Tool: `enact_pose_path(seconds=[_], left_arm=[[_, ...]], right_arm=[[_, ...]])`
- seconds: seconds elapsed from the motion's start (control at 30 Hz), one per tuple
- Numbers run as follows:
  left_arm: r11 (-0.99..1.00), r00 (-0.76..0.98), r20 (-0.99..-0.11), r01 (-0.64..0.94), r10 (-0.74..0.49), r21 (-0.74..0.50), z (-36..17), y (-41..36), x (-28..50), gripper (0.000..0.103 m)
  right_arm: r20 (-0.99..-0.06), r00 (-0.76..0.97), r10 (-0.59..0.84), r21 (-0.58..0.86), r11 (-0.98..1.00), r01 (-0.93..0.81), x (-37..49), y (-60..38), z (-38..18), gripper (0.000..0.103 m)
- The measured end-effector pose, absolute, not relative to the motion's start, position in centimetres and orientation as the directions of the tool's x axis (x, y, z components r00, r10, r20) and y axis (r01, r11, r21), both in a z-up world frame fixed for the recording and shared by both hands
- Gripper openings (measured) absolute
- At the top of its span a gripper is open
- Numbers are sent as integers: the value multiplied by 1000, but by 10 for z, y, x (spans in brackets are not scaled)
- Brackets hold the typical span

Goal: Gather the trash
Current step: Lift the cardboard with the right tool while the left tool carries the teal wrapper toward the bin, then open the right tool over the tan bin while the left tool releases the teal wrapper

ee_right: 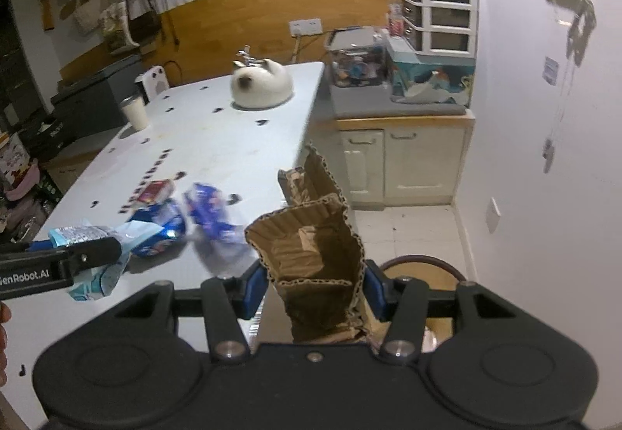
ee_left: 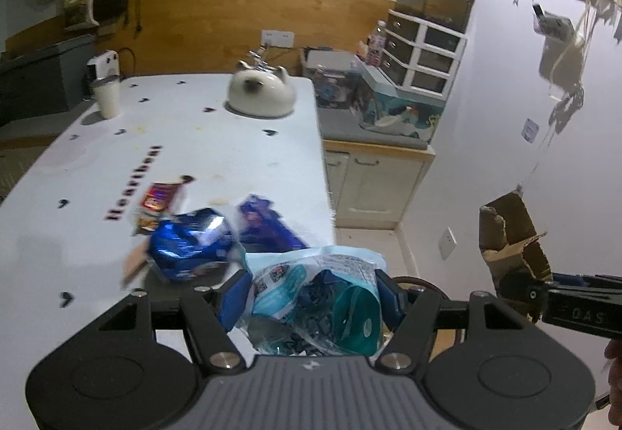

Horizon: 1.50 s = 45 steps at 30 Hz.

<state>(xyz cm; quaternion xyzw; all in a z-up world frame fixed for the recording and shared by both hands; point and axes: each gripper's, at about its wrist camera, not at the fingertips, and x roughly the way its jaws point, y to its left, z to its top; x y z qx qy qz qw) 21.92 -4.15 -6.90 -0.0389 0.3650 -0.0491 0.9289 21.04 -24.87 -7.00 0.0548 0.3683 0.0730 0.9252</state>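
White table (ee_left: 202,142) bears wrappers (ee_left: 190,243), cat-shaped kettle (ee_left: 261,92).

Left wrist view: it looks forward along my left gripper (ee_left: 313,298), above the near end of the white table (ee_left: 194,142), facing the far wall with the wood panel (ee_left: 217,18).
Left view, nearness: very close to the teal wrapper (ee_left: 311,298) between the fingers.
Right wrist view: it looks forward along my right gripper (ee_right: 315,290), at the table's right edge, same direction.
Right view, nearness: the cardboard piece (ee_right: 311,251) fills the middle.
Shared part: table top, blue wrappers (ee_right: 182,220), white kettle (ee_right: 261,84), cup (ee_left: 105,97), cabinet (ee_right: 404,161).
Cross view: each view catches the other gripper at its side edge.
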Motion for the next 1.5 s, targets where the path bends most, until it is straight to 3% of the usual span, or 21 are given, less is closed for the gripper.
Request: enact_pose_path(seconds=[0.6,0.97,1.5], left_arm=[[981,596,-780,146,-192,-130,-139,-182,327,67],[963,401,-887,228,-228,-144,-233,-242,392,67],[974,290,-937,164,-196,-153,-325,-231,457,67]], right_arm=[[-775,623,106,167,985,40,295,-395,-137,53],[-861,503,69,178,969,172,337,-453,-209,53],[-924,266,274,319,937,141,409,-431,-360,57]])
